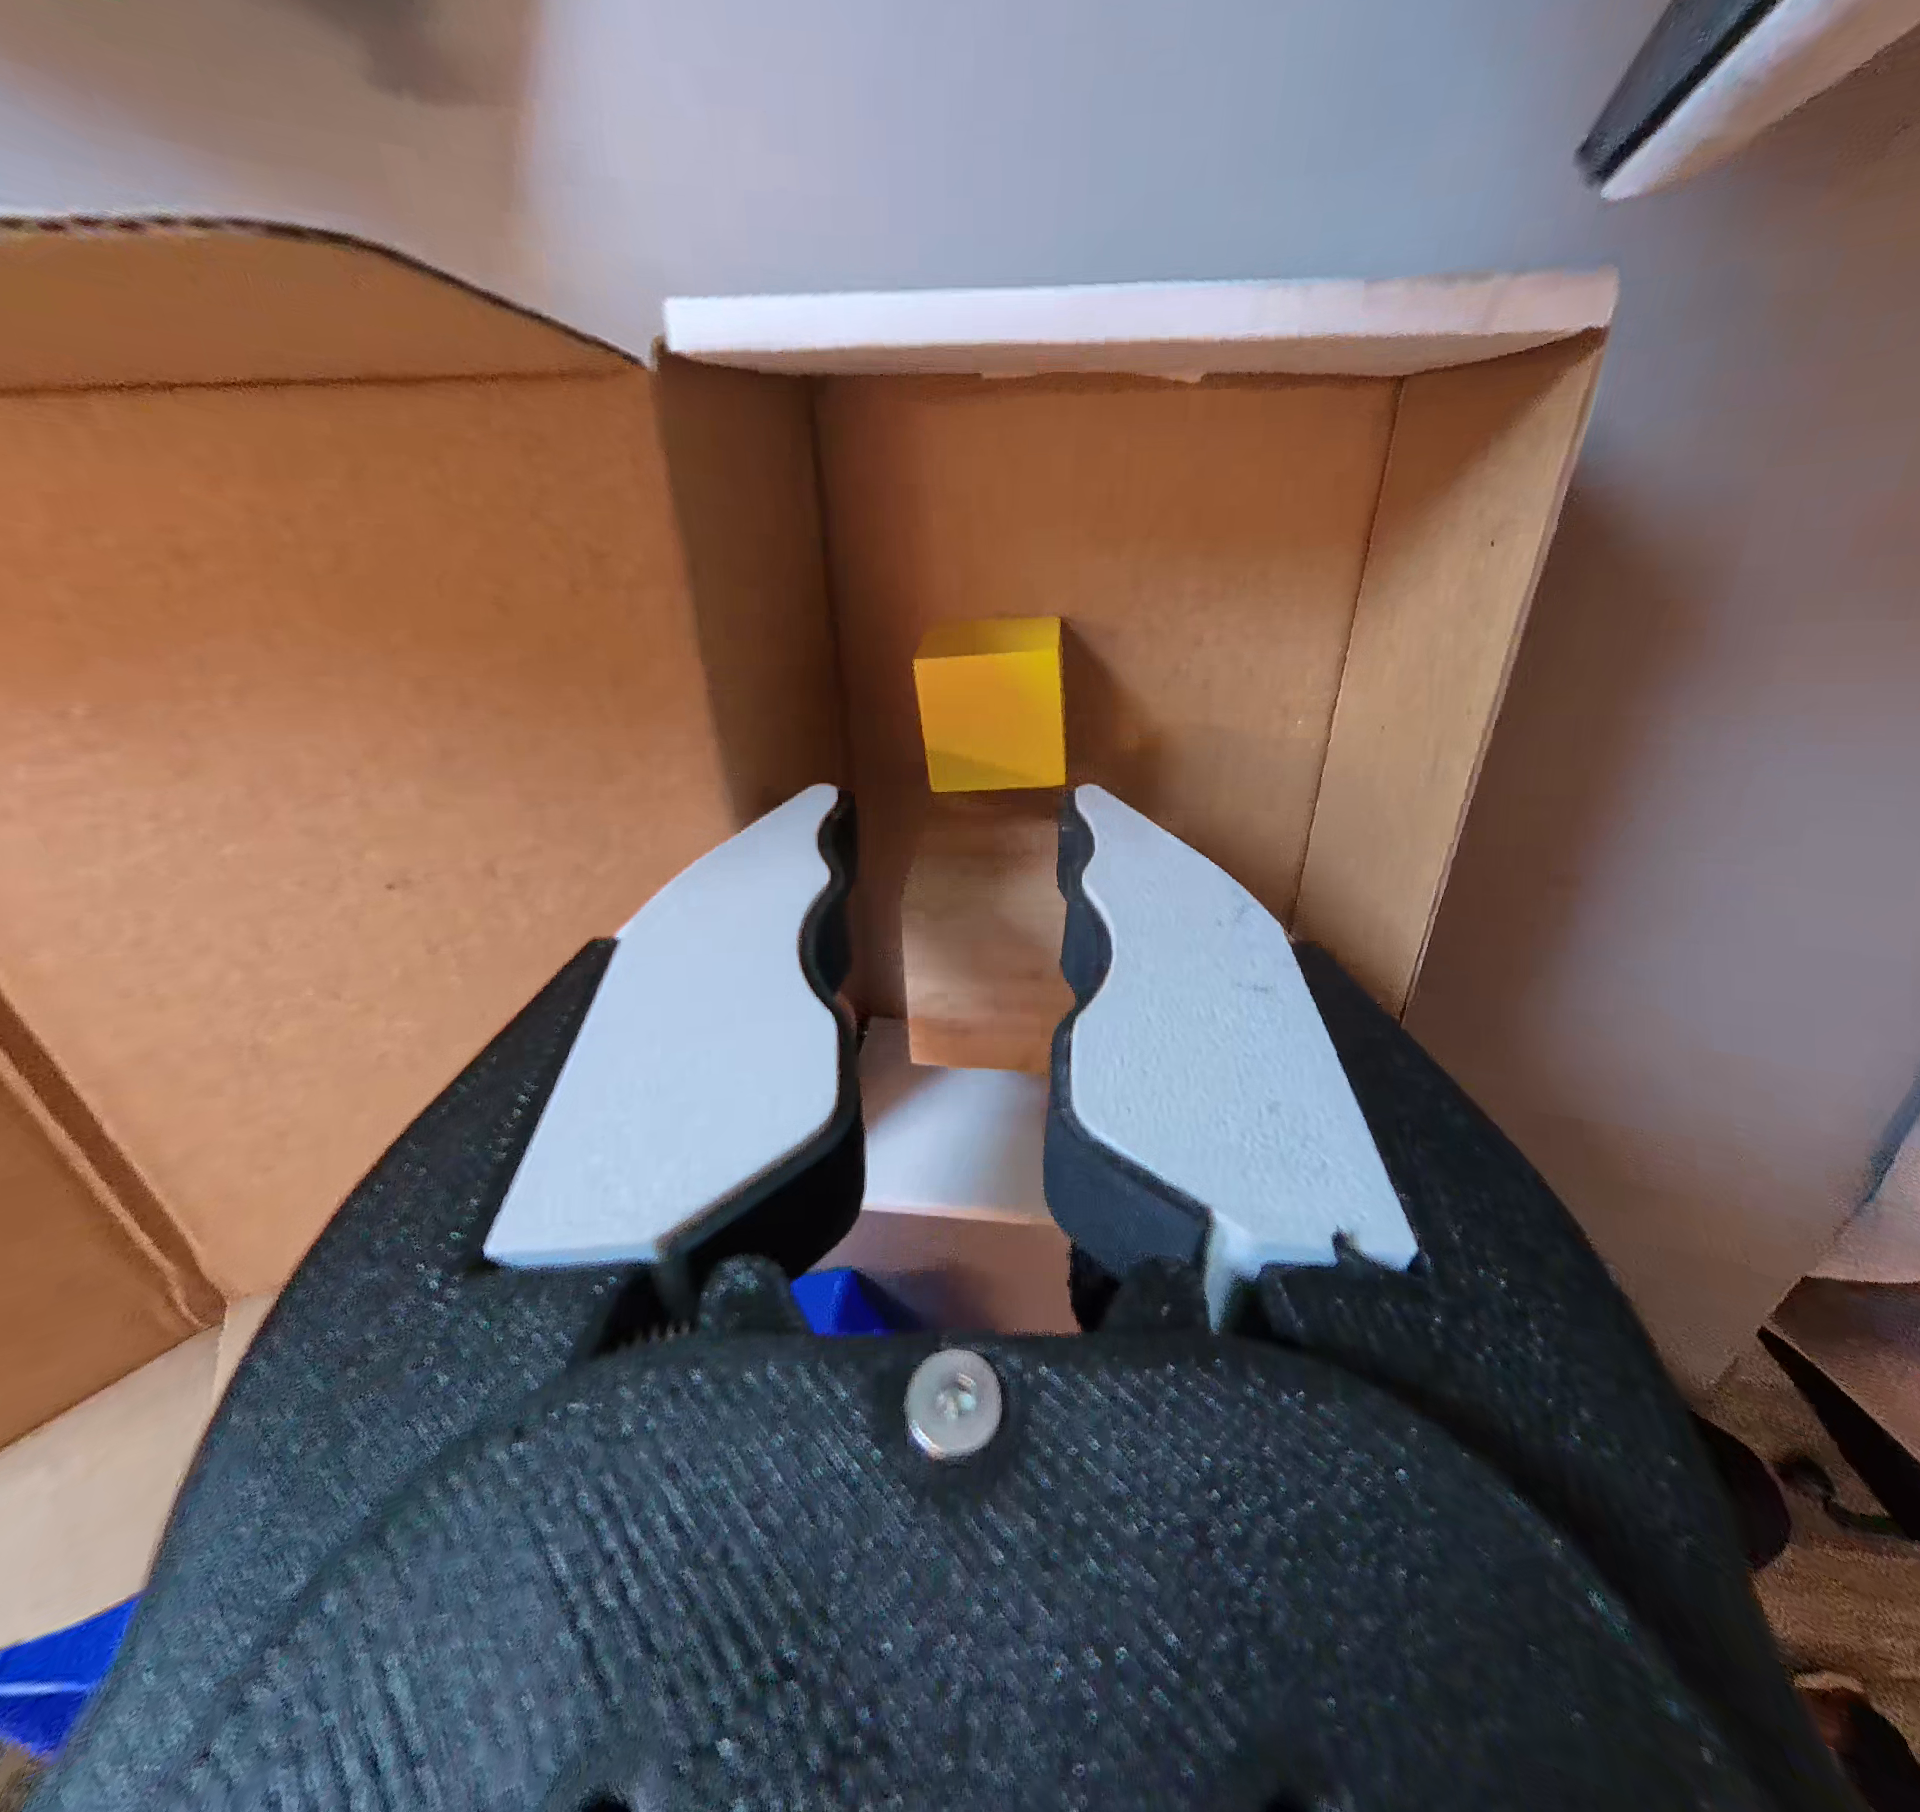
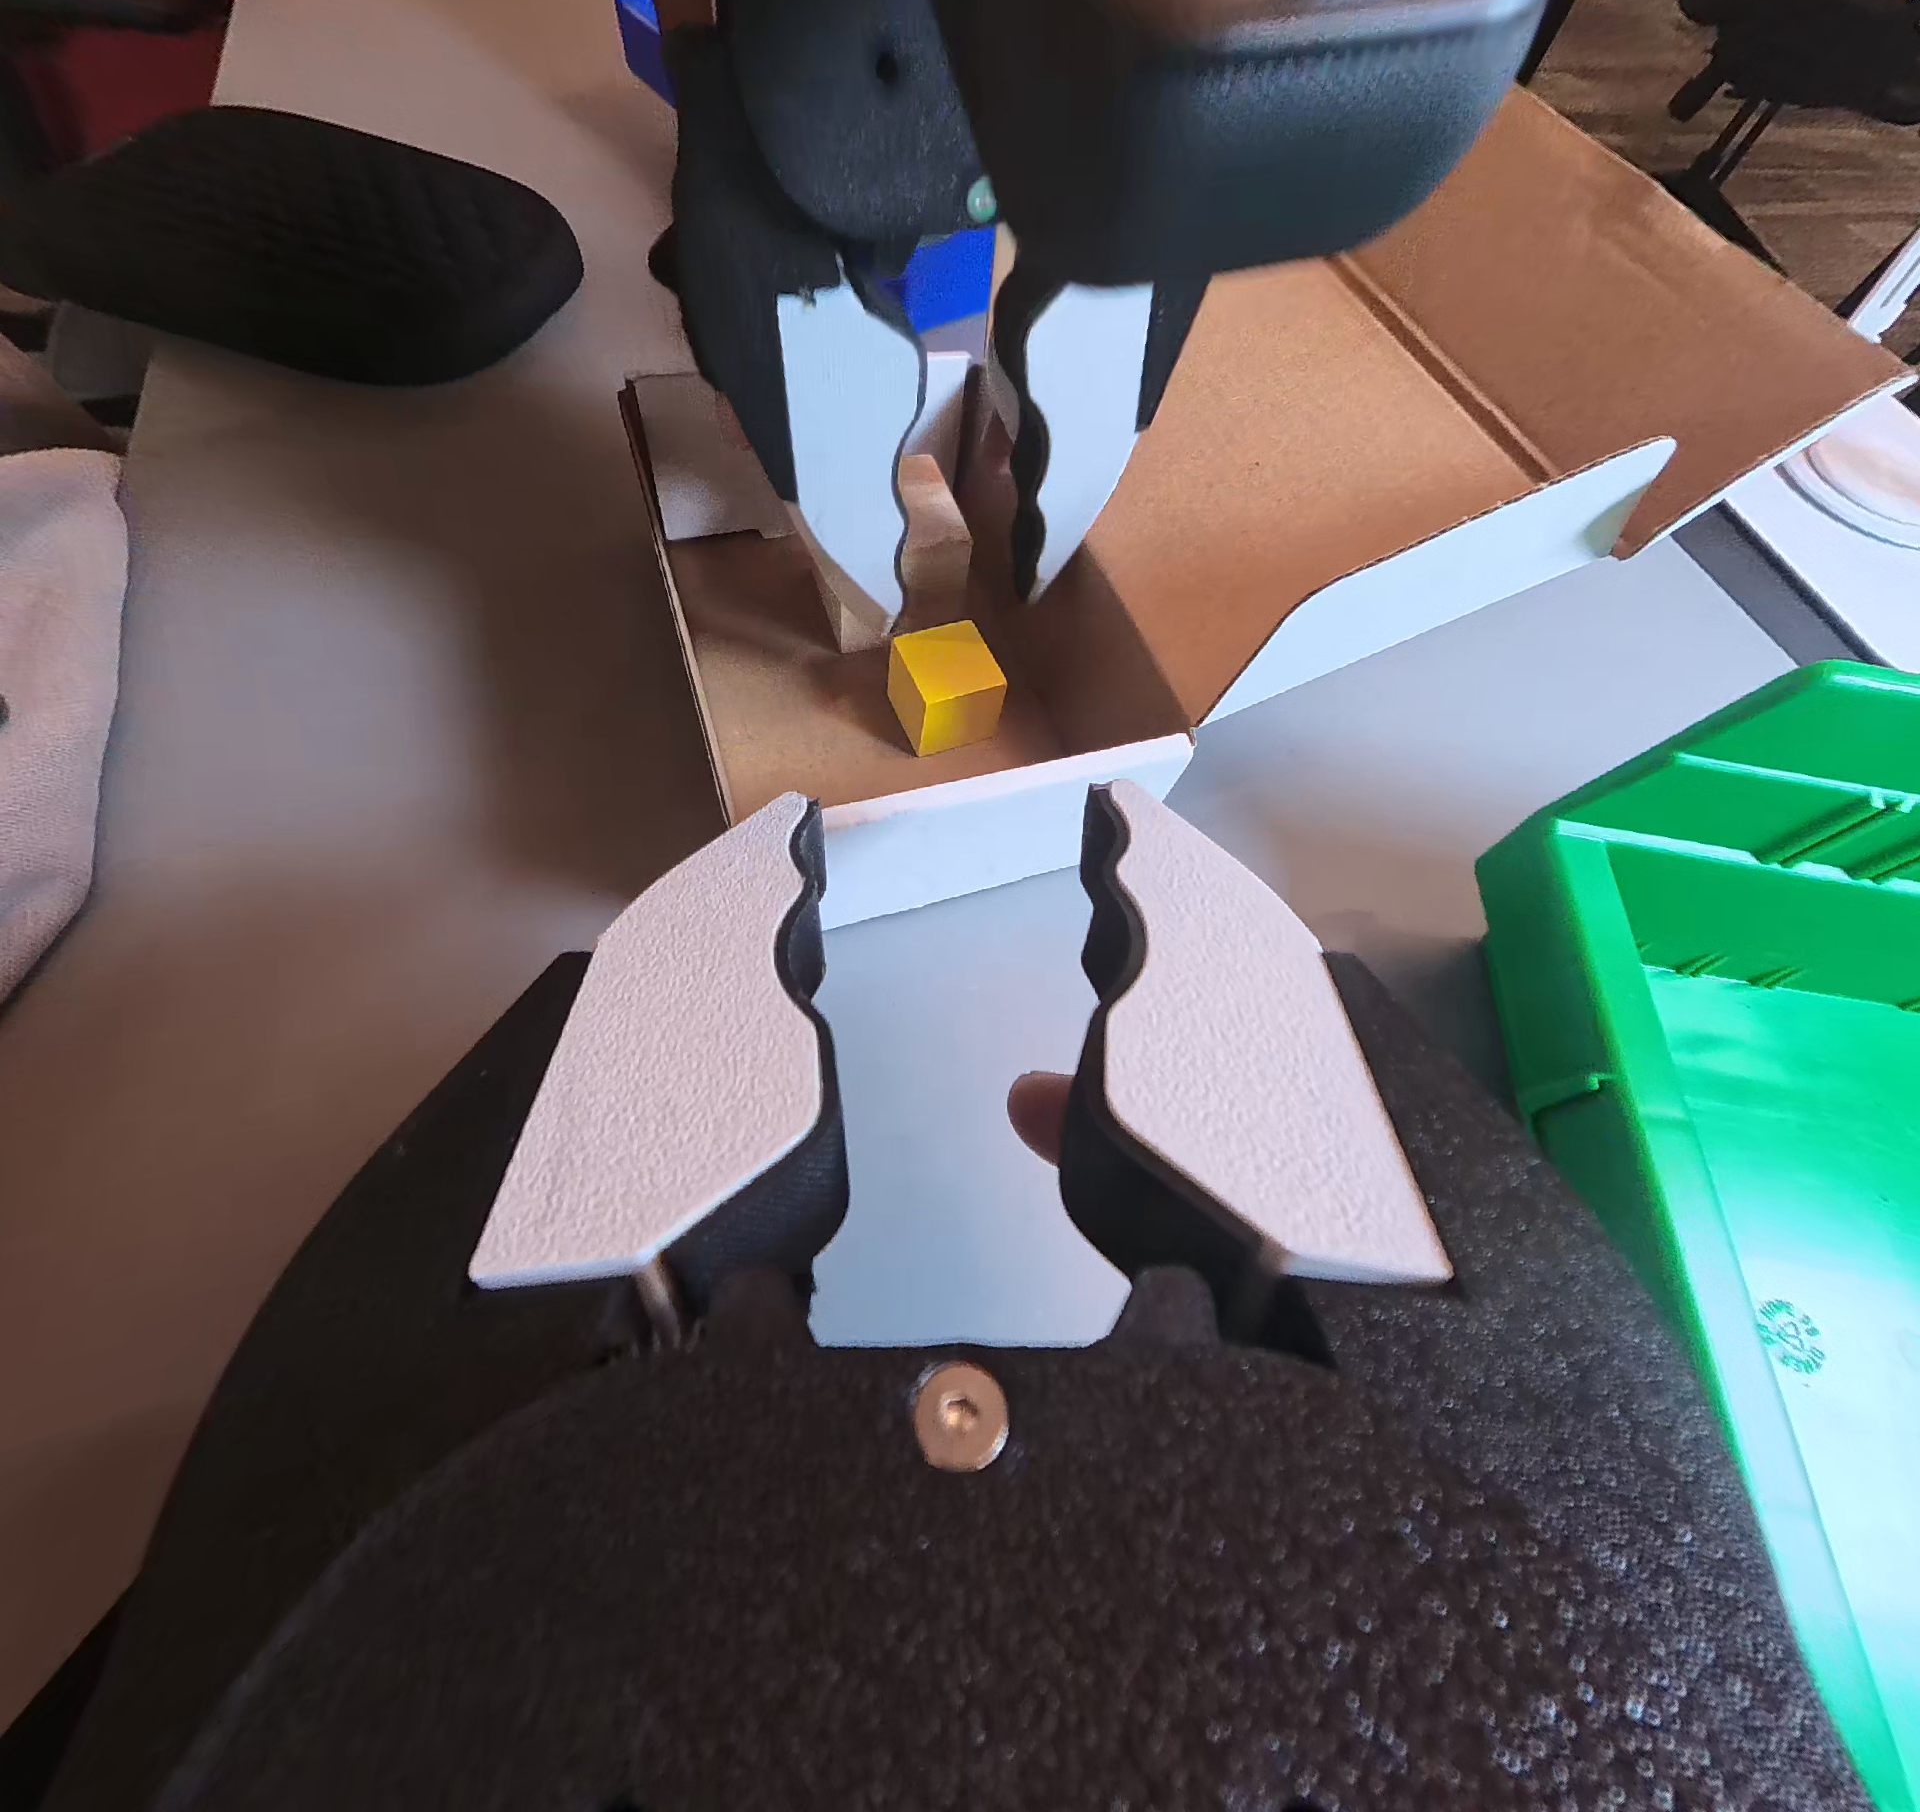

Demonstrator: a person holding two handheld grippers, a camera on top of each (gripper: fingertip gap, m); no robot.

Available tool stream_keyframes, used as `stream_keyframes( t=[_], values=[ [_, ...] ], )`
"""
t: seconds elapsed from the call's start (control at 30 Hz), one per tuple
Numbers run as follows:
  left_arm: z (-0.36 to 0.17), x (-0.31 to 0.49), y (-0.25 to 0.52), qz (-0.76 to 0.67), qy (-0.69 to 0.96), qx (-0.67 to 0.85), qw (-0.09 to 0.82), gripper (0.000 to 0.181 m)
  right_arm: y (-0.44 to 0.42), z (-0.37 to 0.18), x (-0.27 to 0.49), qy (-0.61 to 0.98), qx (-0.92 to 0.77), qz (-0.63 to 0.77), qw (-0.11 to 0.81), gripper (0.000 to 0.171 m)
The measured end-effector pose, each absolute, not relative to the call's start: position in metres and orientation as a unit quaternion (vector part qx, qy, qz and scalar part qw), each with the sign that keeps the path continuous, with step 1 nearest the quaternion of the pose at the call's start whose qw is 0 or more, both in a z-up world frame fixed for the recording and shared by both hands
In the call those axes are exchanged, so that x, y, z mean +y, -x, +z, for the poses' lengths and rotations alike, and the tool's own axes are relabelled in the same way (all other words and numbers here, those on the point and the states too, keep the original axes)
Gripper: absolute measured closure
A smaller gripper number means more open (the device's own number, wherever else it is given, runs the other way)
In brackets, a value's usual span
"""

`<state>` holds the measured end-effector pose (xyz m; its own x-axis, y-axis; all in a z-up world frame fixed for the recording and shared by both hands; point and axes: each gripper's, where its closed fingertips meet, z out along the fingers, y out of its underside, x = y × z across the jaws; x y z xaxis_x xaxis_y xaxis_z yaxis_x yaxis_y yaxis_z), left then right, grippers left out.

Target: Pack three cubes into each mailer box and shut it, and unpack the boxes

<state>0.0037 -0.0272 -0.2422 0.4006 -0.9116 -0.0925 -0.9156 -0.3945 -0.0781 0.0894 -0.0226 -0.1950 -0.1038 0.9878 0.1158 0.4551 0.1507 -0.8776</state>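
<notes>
An open mailer box (image 1: pixel 1455 619) lies on the grey table, its brown lid (image 1: pixel 312 723) folded flat to one side. A yellow cube (image 1: pixel 992 708) sits on the box floor. A plain wooden cube (image 1: pixel 971 931) sits just in front of it. My left gripper (image 1: pixel 956 801) reaches down into the box, open, with a finger on each side of the wooden cube and a small gap showing. The right wrist view shows the box (image 2: pixel 790 713), the yellow cube (image 2: pixel 945 687), the wooden cube (image 2: pixel 935 526) and the left gripper (image 2: pixel 961 604). My right gripper (image 2: pixel 951 796) is open and empty, just outside the box's white near wall.
A green plastic bin (image 2: pixel 1714 983) stands to the right of my right gripper. A blue bin (image 2: pixel 945 282) stands behind the left gripper. A black chair armrest (image 2: pixel 281 235) and a white cloth (image 2: pixel 52 671) sit at the table's left edge.
</notes>
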Motion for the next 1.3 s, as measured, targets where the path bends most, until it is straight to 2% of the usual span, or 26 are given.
stream_keyframes(
  t=[0.13, 0.27, 0.43, 0.57, 0.77, 0.9, 0.97, 1.13, 1.3],
  values=[
    [-0.245, -0.027, -0.01, -0.001, 0.834, 0.548, 0.062, 0.144, -0.088, -0.196, -0.024, 0.551, -0.656, 0.35, 0.378, 0.124],
    [-0.258, -0.029, -0.007, 0.013, 0.829, 0.558, 0.035, 0.155, -0.089, -0.197, -0.023, 0.553, -0.656, 0.348, 0.379, 0.124],
    [-0.257, -0.037, 0.006, 0.026, 0.82, 0.572, 0.007, 0.155, -0.089, -0.197, -0.022, 0.554, -0.654, 0.349, 0.379, 0.125],
    [-0.255, -0.035, 0.01, 0.031, 0.826, 0.562, 0.022, 0.15, -0.089, -0.198, -0.023, 0.553, -0.657, 0.346, 0.378, 0.125],
    [-0.192, -0.03, 0.025, 0.021, 0.833, 0.542, 0.11, 0.146, -0.09, -0.196, -0.022, 0.554, -0.653, 0.349, 0.381, 0.125],
    [-0.135, -0.02, 0.08, 0.038, 0.858, 0.481, 0.176, 0.146, -0.089, -0.196, -0.022, 0.554, -0.653, 0.352, 0.378, 0.125],
    [-0.127, -0.02, 0.12, 0.046, 0.874, 0.449, 0.18, 0.145, -0.089, -0.195, -0.024, 0.552, -0.654, 0.353, 0.379, 0.125],
    [-0.172, -0.035, 0.221, 0.07, 0.924, 0.354, 0.126, 0.144, -0.088, -0.194, -0.023, 0.553, -0.65, 0.357, 0.38, 0.125],
    [-0.221, -0.051, 0.268, 0.051, 0.947, 0.305, 0.084, 0.144, -0.087, -0.199, -0.022, 0.559, -0.65, 0.357, 0.371, 0.126]
  ],
)
